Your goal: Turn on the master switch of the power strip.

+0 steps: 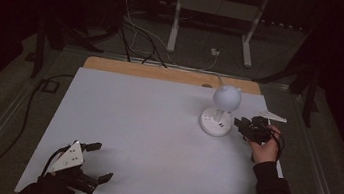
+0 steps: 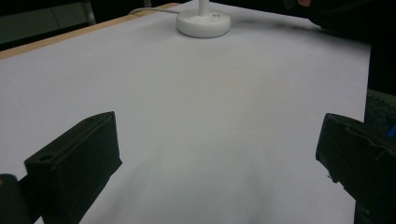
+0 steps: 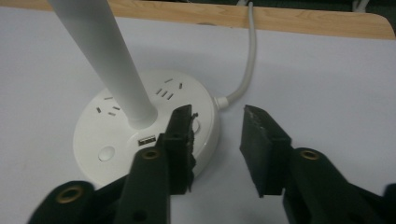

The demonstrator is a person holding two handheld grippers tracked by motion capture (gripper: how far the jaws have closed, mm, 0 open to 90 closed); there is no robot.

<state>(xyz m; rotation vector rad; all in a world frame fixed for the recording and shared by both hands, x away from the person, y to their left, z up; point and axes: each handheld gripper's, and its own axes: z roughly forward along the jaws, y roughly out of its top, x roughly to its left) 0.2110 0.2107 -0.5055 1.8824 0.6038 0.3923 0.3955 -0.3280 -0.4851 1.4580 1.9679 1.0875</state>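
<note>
The right claw (image 3: 217, 135), jaws apart, hovers at the lamp base (image 3: 140, 126) without touching its buttons, while the left claw (image 1: 96, 161) waits open well away from it.

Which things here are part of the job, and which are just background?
In use: white lamp with socket base, its cord, right gripper at the base.
Idle or background: left gripper, white table, floor cables.

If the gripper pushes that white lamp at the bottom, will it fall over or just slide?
Probably slide. The white lamp stands on a wide, flat round base on the smooth white tabletop, so a low push from the right gripper should scoot it. Its round head sits high on a thin stem, so a high push might tip it. The cord may tug back.
</note>
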